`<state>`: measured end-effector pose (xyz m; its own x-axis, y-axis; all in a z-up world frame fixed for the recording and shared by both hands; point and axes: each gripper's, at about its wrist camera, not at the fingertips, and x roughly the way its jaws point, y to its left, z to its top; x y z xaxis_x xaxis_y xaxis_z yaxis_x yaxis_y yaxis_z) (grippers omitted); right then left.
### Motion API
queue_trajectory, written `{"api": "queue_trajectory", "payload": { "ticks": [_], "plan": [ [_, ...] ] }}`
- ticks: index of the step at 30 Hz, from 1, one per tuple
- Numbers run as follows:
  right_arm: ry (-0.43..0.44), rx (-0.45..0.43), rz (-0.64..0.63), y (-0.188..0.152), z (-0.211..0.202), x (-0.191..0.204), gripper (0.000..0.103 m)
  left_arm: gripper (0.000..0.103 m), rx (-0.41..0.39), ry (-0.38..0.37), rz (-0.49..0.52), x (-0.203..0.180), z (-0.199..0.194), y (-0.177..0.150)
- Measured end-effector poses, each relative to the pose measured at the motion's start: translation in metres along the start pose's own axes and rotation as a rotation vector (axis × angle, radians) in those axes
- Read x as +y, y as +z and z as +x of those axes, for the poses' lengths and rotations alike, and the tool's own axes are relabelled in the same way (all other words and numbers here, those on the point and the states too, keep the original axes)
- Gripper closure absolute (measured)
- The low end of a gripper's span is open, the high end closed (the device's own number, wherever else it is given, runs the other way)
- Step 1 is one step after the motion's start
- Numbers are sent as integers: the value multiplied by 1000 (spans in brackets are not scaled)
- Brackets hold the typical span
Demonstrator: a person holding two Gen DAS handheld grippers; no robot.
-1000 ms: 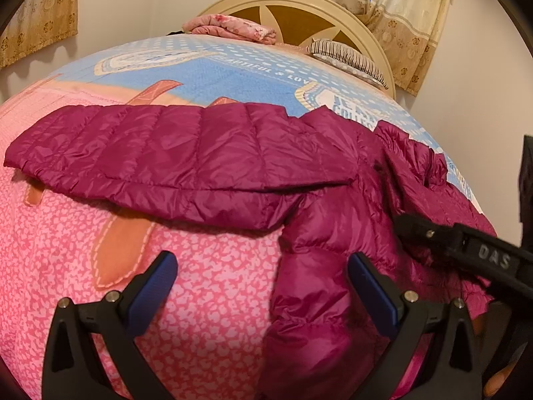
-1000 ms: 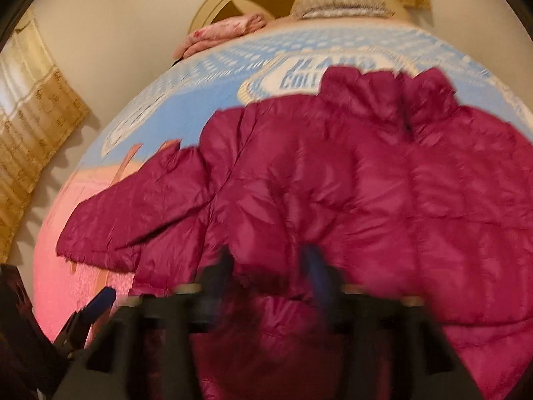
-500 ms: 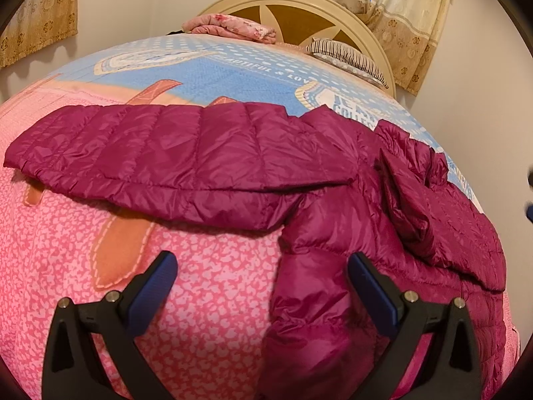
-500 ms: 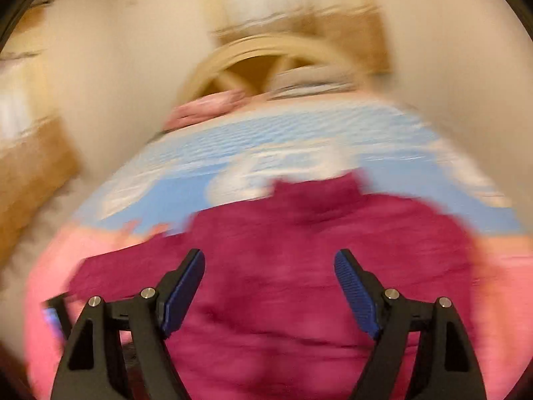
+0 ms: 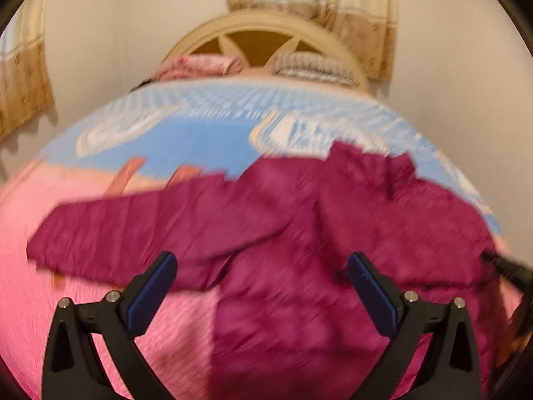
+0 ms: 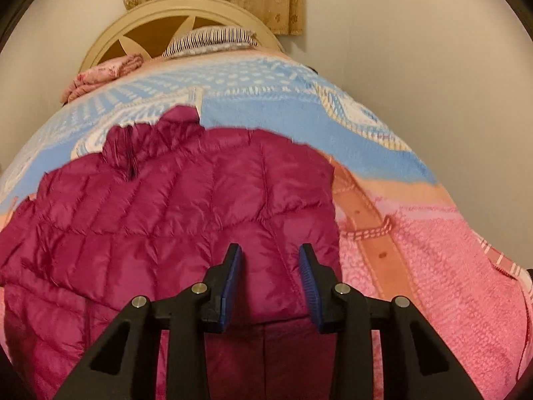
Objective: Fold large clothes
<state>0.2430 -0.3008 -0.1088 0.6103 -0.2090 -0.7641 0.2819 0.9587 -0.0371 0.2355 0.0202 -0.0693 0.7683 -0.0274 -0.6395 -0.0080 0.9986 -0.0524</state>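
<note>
Since a second ago both views shifted; right gripper now over jacket's right edge, jaws just been closing, part-open, jacket fabric seen between them, pads not pressing. Left gripper wide open, holding nothing, above jacket body. Magenta quilted jacket lies on bed, left sleeve stretched out. Left view blurred.

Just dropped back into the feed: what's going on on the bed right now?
A person is folding a magenta puffer jacket spread on the bed's pink-and-blue blanket. The right gripper hovers over the jacket's right edge; its jaws have just been closing, with no fabric pinched. The left gripper hangs wide open above the jacket, one sleeve still spread out sideways.
</note>
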Motion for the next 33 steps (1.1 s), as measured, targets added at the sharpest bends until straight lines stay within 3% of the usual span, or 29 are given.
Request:
{"api": "queue_trajectory", "payload": {
  "ticks": [3,6,13,23,28,31,33],
  "plan": [
    [-7,11,-6,-8,7,1,66,0,-11,35,22,-21,11,15],
    [-16,5,-19,-16,12,2,66,0,46,83,50,-37,40,17],
    [-34,0,-35,-19,18,6,66,0,183,172,43,-45,89,-19],
    [-27,-9,-31,-20,21,5,66,0,179,221,74,-54,97,-28],
    [-33,-12,-41,-20,20,6,62,0,189,106,-15,-31,79,-22],
    [-29,-16,-44,-21,19,6,58,0,86,37,-121,7,37,-20],
    [-25,-17,-47,-21,18,7,56,0,51,37,-179,37,16,-20]
  ]
}}
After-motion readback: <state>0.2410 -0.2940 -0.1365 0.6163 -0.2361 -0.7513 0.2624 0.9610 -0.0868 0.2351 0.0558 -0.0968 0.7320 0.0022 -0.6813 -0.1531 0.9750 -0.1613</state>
